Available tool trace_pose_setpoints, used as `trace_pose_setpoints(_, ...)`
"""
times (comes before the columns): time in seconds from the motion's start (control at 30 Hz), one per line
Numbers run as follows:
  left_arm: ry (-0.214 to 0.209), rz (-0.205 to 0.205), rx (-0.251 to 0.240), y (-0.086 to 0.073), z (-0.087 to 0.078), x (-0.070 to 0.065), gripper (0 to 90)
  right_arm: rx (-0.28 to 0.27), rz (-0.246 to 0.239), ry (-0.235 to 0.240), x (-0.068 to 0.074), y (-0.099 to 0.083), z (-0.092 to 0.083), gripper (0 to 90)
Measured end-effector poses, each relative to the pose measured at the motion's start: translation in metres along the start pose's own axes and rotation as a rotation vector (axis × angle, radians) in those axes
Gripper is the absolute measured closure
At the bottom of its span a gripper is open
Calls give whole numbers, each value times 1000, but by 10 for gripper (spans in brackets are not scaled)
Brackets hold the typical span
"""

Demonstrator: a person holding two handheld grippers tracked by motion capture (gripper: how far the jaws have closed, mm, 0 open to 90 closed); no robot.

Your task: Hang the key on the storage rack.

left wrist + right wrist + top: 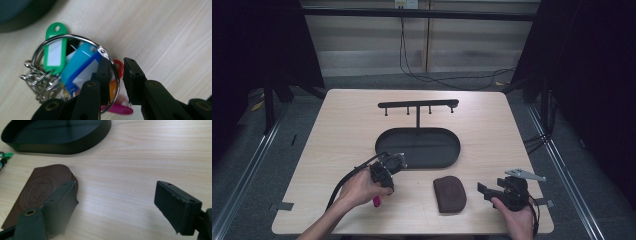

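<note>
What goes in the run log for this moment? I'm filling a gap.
left gripper: jaws astride key ring, gap left | right gripper: open, empty, beside brown pouch | tray: empty

From above the near edge we look fwd and down over the whole worktop (362, 115), w/ the black oval tray (418, 148) about mid-frame and the hook rail just behind it. Our left gripper view sits v. close to the wood, looking along its own fingers (105, 75) at a key ring w/ coloured tags (75, 72); the tray is a dark blur at its top-left corner. Our right gripper view rides low, near the worktop, facing across it toward the tray (62, 147) at its top-left, brown pouch (42, 192) nearer. High and right views share tray + pouch (450, 194); all three share the tray.
</note>
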State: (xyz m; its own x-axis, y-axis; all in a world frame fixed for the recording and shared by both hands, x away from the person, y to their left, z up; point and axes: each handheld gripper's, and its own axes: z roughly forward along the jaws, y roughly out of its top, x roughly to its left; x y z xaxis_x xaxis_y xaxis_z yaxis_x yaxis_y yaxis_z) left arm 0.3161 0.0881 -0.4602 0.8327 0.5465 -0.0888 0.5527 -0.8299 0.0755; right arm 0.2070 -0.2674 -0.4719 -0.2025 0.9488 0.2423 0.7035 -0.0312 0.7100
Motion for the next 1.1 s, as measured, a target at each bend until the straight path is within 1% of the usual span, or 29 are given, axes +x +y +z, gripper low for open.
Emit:
trace_pose_setpoints(0.07, -4, 5, 7, 0, 0, 2, 808, 0, 1, -4, -1, 0, 0, 186)
trace_pose_setpoints(0.13, -18, -6, 21, 0, -1, 3, 831, 2, 4, -5, -1, 0, 0, 186)
trace_pose_setpoints(0.23, -29, 2, 33, 0, -1, 5, 864, 6, 3, -5, 0, 0, 1, 186)
trace_pose_setpoints(0.27, -42, -10, 28, 0, 0, 7, 870, 7, 3, -4, 0, 0, 1, 187)
trace_pose_setpoints(0.3, -47, -17, 29, 1, 0, 7, 870, 7, 3, -4, 0, 0, 1, 187)
trace_pose_setpoints(0.37, -50, -17, 30, 1, 0, 9, 871, 8, 4, -6, 0, 0, 1, 187)
trace_pose_setpoints(0.47, -72, -19, 39, 1, -1, 11, 871, 7, 5, -7, -1, 0, 1, 188)
trace_pose_setpoints(0.5, -77, -15, 38, 1, -1, 11, 871, 7, 5, -7, -1, 0, 1, 188)
trace_pose_setpoints(0.53, -84, -3, 49, 1, -2, 12, 871, 8, 3, -5, -1, 0, 1, 188)
trace_pose_setpoints(0.6, -90, 3, 49, 1, -3, 13, 870, 8, 4, -1, 0, 0, 1, 188)
trace_pose_setpoints(0.67, -86, 0, 43, 0, -5, 12, 870, 8, -5, -1, 1, 0, 1, 188)
trace_pose_setpoints(0.7, -87, 2, 48, 0, -6, 12, 870, 6, -7, 2, 1, 0, 1, 188)
trace_pose_setpoints(0.8, -74, 3, 51, 0, -8, 10, 870, 5, -9, 4, 2, 0, 1, 186)
trace_pose_setpoints(0.83, -76, 10, 47, 1, -10, 9, 871, 3, -10, 6, 2, 0, 1, 184)
trace_pose_setpoints(0.9, -72, 2, 39, 2, -13, 8, 871, -5, -8, 7, 2, 0, 0, 176)
trace_pose_setpoints(1.0, -69, 35, 40, 2, -19, 7, 872, -15, -7, 8, 1, 0, -2, 154)
trace_pose_setpoints(1.03, -70, 39, 30, 2, -20, 7, 872, -13, -5, 12, 1, 0, -2, 154)
trace_pose_setpoints(1.07, -73, 32, 31, 2, -22, 8, 872, -12, -5, 12, 1, 0, -2, 154)
trace_pose_setpoints(1.1, -72, 37, 32, 2, -24, 8, 872, -13, -6, 13, 1, 0, -2, 154)
